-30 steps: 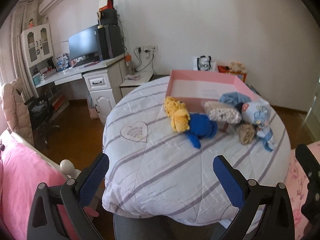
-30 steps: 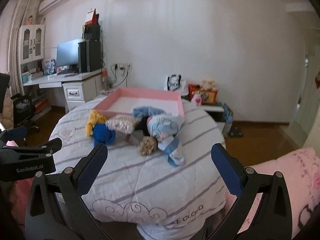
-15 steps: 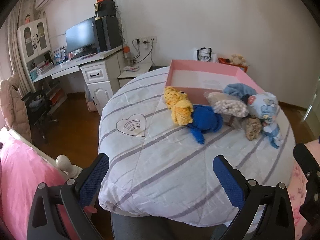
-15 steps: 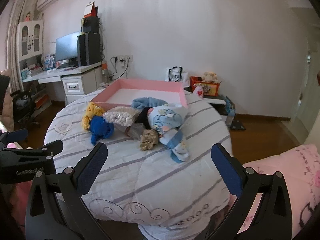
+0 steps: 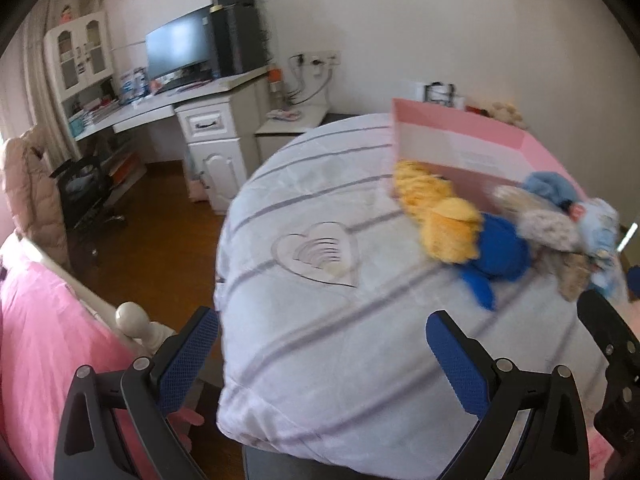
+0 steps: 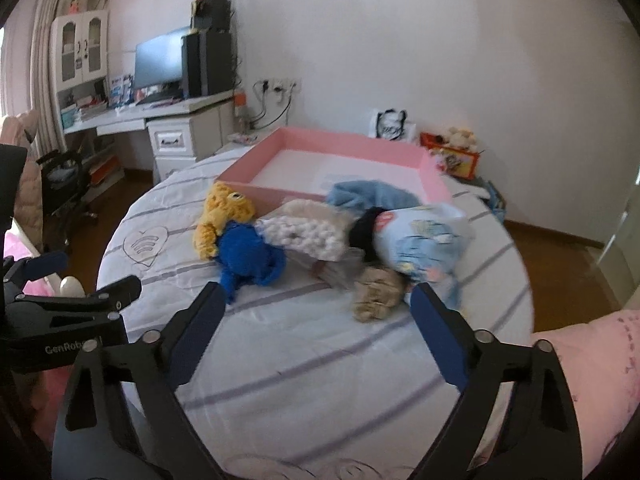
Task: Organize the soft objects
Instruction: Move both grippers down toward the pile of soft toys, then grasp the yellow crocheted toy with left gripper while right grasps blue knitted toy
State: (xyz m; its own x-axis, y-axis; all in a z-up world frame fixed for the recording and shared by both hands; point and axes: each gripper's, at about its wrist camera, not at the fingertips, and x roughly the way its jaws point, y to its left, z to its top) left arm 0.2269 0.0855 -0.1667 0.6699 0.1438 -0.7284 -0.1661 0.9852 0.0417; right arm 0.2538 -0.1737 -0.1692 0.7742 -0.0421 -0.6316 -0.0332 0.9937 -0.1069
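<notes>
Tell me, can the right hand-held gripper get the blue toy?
Probably yes. The right hand-held gripper is closing with nothing between its fingers, and only bare quilt lies before the blue toy.

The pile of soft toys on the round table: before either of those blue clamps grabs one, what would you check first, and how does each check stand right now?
1. Pink box open, floor bare for toys: ok.
2. Left gripper open, nothing between its jaws: ok.
3. Right gripper holding nothing: ok, though its jaws are closing before reaching any toy.
4. Blue toy free to lift: cannot tell, it lies against the yellow toy.
5. Tan toy reachable at the pile's near edge: ok.
6. Sharp view for aiming: not ok, both views are blurred.
</notes>
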